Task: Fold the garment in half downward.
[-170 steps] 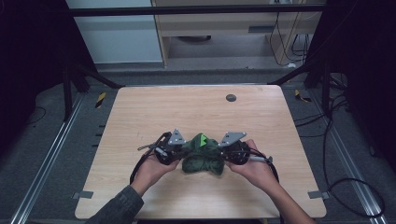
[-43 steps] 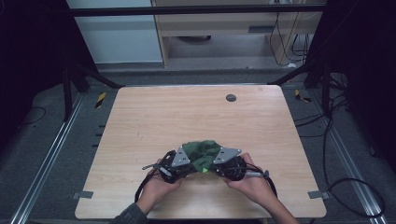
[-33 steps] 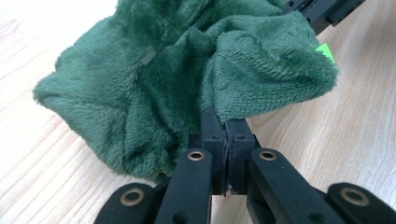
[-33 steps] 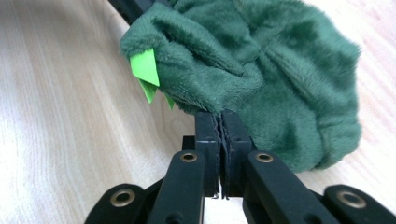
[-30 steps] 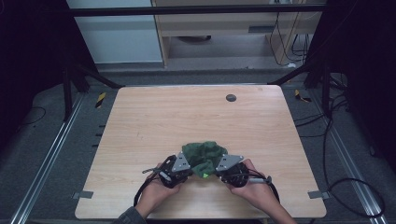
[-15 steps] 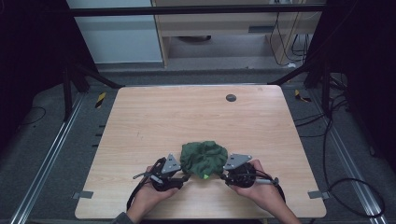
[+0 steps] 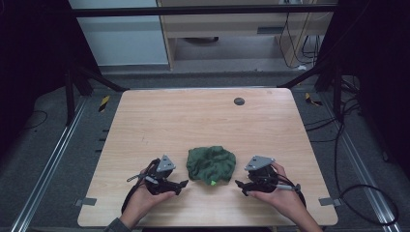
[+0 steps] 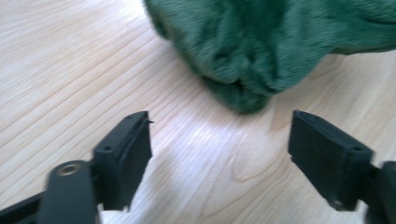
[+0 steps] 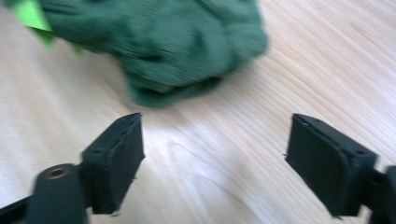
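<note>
A crumpled dark green cloth lies bunched on the wooden table near its front edge, with a bright green tag at its near side. My left gripper is just left of the cloth, open and empty. In the left gripper view the cloth fills the top, a short way beyond the left gripper. My right gripper is just right of the cloth, open and empty. The right gripper view has the cloth at upper left, ahead of the right gripper.
A small dark round disc sits near the table's far edge. Cables trail over the floor right of the table. Metal rails run along the floor on the left.
Both grippers have let go of the cloth and drawn back and apart to either side. The cloth now lies bunched on the table between them.
</note>
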